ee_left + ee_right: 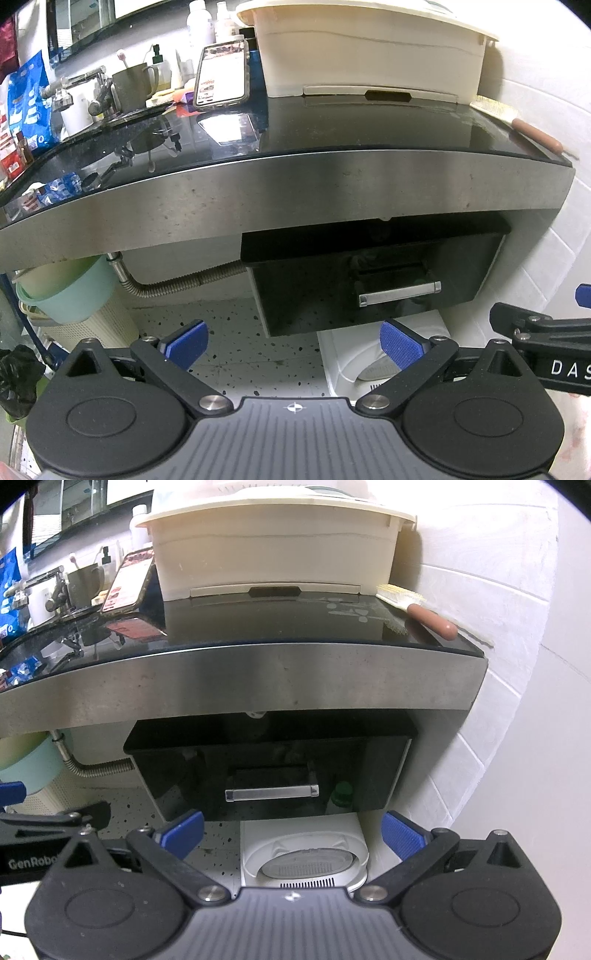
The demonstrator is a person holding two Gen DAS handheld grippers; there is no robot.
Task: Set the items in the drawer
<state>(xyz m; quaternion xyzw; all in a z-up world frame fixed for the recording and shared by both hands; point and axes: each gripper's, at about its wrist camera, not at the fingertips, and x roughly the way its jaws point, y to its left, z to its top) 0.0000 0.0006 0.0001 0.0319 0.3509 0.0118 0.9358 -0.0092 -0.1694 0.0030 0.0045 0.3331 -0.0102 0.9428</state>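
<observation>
drawer inside: hidden behind its dark shut front
basin top: cut off by the upper edge
phone screen text: too small to read
right tool tips: cut off at right edge

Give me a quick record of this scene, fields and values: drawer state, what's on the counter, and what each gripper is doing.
drawer: black drawer under the counter, shut, silver handle facing the grippers
counter: glossy black counter with a steel front edge
on counter: cream tub, phone leaning against it, brush at the right end, mug near the tap
left gripper: open, empty, below the drawer
right gripper: open, empty, facing the handle
</observation>
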